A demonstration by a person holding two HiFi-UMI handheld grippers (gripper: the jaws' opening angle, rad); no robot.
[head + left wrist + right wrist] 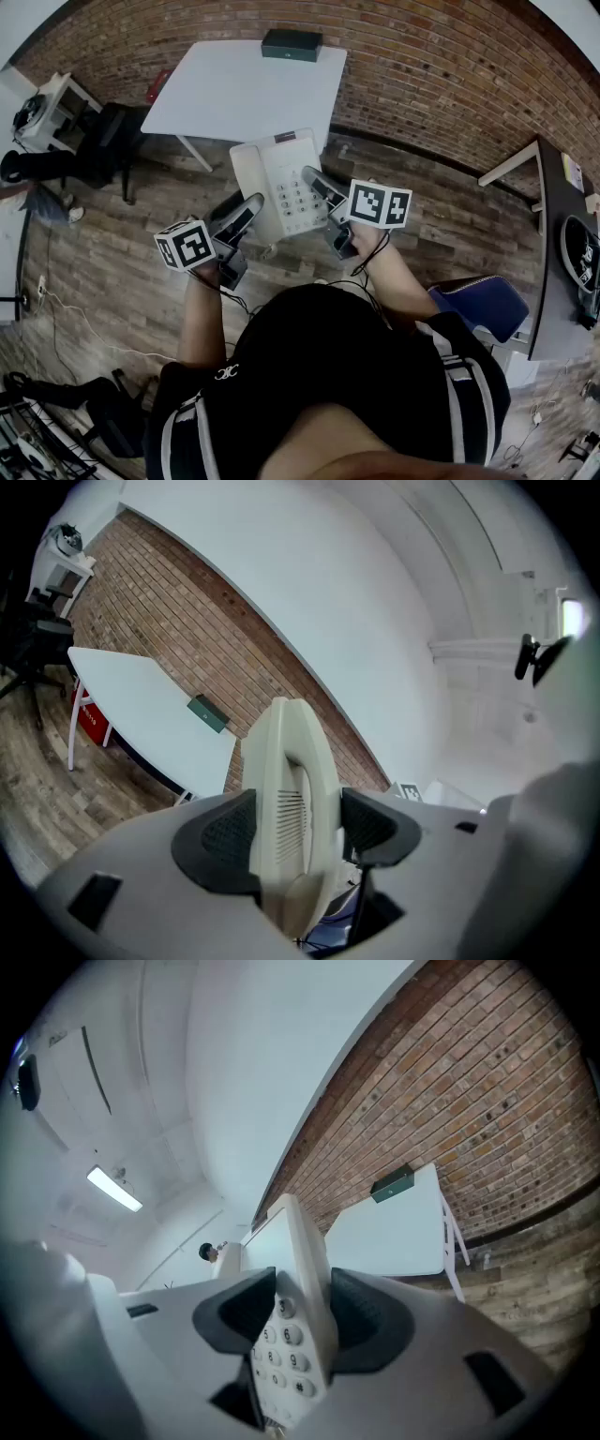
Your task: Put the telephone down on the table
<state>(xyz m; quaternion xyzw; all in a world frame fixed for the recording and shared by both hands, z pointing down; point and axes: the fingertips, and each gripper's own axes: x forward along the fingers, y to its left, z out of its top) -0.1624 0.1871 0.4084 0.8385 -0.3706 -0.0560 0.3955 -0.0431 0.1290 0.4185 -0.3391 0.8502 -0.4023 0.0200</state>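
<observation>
A white desk telephone (pixel 279 178) with a keypad is held up in the air over the wooden floor, in front of the white table (pixel 225 94). My left gripper (pixel 249 210) is shut on its handset side (pixel 286 761), both dark pads pressing the cream shell. At the keypad side (pixel 295 1241), my right gripper (pixel 317 180) is shut on the phone's edge, with the number keys showing between the pads. In the left gripper view, the left gripper (pixel 298 825) grips the phone edge-on. The right gripper (pixel 302 1314) does the same in its own view.
A dark green box (pixel 292 44) lies at the table's far edge by the brick wall. A black chair (pixel 105 148) and a white shelf (pixel 45 111) stand at the left. At the right are a blue seat (pixel 483 305) and a dark desk (pixel 561 234). Cables trail on the floor.
</observation>
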